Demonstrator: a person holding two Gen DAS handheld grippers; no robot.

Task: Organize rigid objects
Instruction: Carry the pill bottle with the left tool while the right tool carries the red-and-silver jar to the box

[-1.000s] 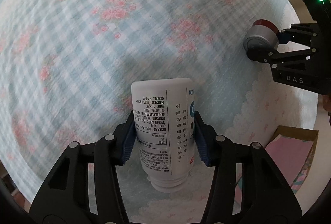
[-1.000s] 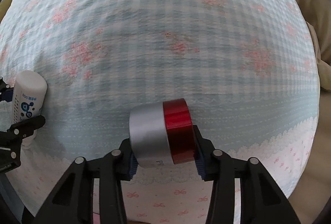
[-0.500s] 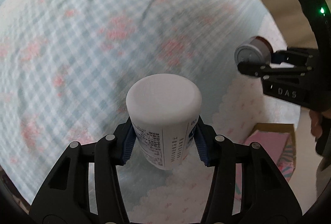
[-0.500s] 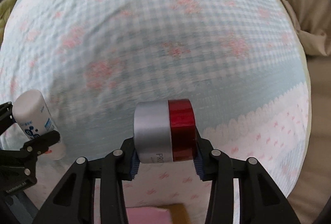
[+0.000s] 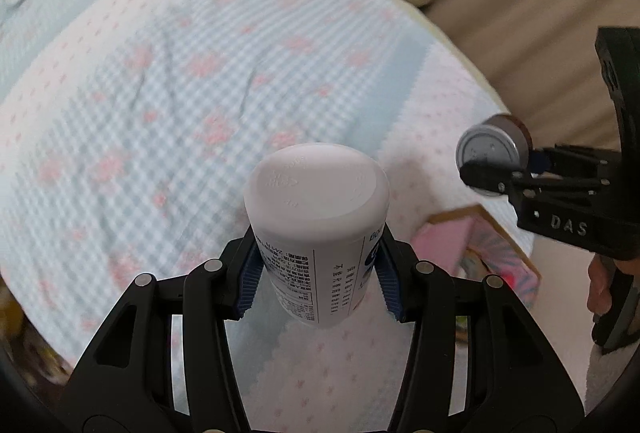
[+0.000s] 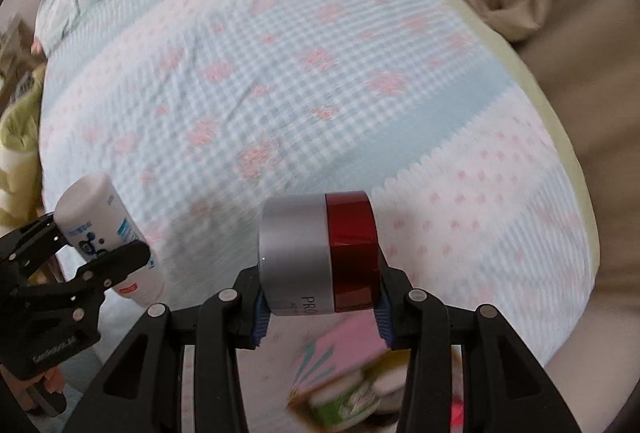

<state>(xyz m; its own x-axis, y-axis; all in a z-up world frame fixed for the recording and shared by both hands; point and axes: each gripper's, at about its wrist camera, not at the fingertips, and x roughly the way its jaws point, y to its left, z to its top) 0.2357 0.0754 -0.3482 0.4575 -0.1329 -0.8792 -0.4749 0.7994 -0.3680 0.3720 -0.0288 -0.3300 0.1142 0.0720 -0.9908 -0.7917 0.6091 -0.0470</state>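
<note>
Left tool point(image 5: 318, 265) pinches white bottle point(image 5: 320, 217) w/ both pads, base facing cam; right tool point(image 6: 320, 307) clamps silver-red jar point(image 6: 318, 251) on its side. Both held clear above the bed point(image 5: 168, 81). Pink box point(image 5: 476, 257) lies at 4 o'clock of bottle in left view, 6 o'clock under jar in right view, prob. the drop spot. Keep grips firm, lower one item at a time, release only once seated.

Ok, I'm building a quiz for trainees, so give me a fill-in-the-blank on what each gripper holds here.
1. The left gripper clamps a ____ plastic bottle.
2. The right gripper holds a jar that is silver and ____.
3. Both are held above a checked ____.
4. Below the jar lies a ____ box.

Missing: white; red; bedspread; pink
</note>
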